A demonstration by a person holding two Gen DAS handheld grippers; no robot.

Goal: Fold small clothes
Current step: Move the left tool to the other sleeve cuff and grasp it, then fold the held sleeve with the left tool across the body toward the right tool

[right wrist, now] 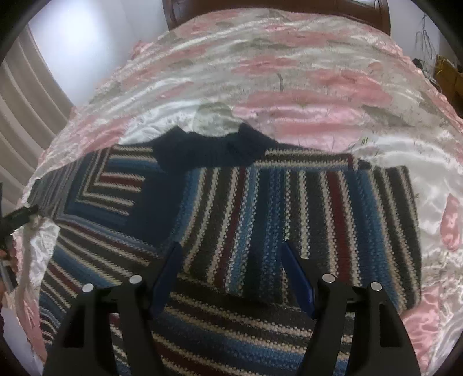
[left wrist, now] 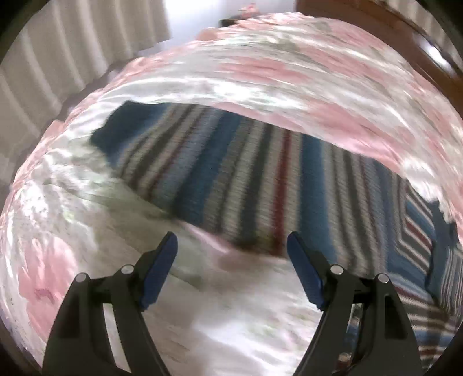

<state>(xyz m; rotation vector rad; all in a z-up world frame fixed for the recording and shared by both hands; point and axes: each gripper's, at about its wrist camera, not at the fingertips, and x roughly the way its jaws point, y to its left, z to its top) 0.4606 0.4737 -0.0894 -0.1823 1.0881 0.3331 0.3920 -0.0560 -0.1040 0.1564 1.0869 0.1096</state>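
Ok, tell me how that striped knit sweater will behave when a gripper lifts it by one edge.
The striped knit sweater will probably flop and drape, since it lies flat and limp. Its chunky yarn suggests some weight, so it may sag and stretch. The satin bedspread looks glossy, so the sweater may slide rather than stay put when pulled.

A shiny pink floral bedspread point(right wrist: 303, 86) covers the bed, dark wooden headboard point(right wrist: 277, 11) behind (pale pleated curtains point(left wrist: 58, 57) left).
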